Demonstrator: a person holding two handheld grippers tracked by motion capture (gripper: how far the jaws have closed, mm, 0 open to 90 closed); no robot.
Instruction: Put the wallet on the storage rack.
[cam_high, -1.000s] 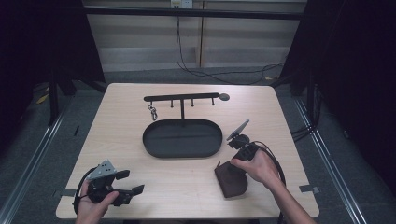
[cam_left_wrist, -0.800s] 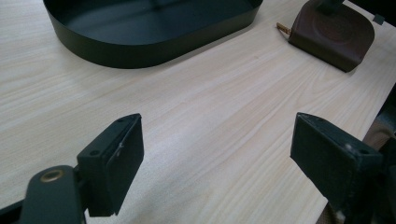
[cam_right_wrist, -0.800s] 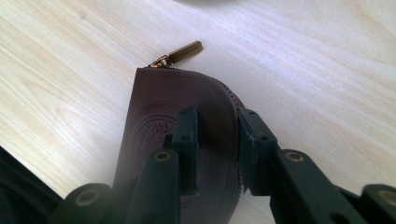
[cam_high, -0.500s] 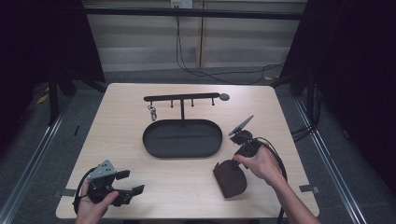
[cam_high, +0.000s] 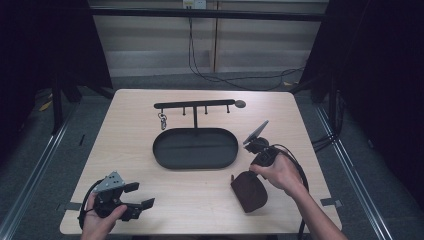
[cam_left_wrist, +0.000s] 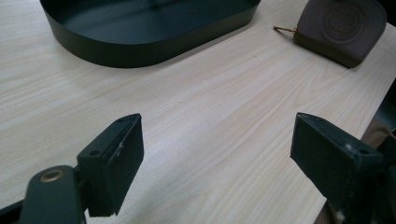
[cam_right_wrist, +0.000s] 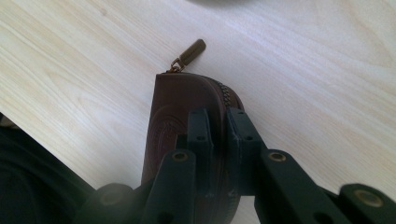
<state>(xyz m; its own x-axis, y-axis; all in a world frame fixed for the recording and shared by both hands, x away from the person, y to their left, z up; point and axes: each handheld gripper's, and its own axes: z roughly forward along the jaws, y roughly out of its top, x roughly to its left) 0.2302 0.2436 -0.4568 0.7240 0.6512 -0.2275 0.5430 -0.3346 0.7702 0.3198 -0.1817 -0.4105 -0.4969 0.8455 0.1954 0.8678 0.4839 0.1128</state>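
The brown pouch is a small half-round leather coin purse with a zip running along its curved edge and a round emblem pressed into its side. In the high view it sits in the lower right of the frame, on the wooden table, just below and to the right of the black oval tray, with the person's right hand touching its upper right edge.

The right gripper view brings out what the high view is too coarse to show: the pouch stands on edge, the zip teeth climb its curved rim, and a brass zip pull sticks out from the top corner toward the upper middle of the frame. There the two black jaws stand nearly together, pinching the pouch's curved edge between them.

The left gripper view shows the pouch's flat face in the upper right corner, emblem side up, lying apart from the tray's wall. Its jaws stand wide apart at the lower left and lower right of the frame, with bare table between them and nothing held.

The high view alone shows the black hook rail behind the tray, with a key ring hanging near its left end, and the left gripper at the lower left of the table.
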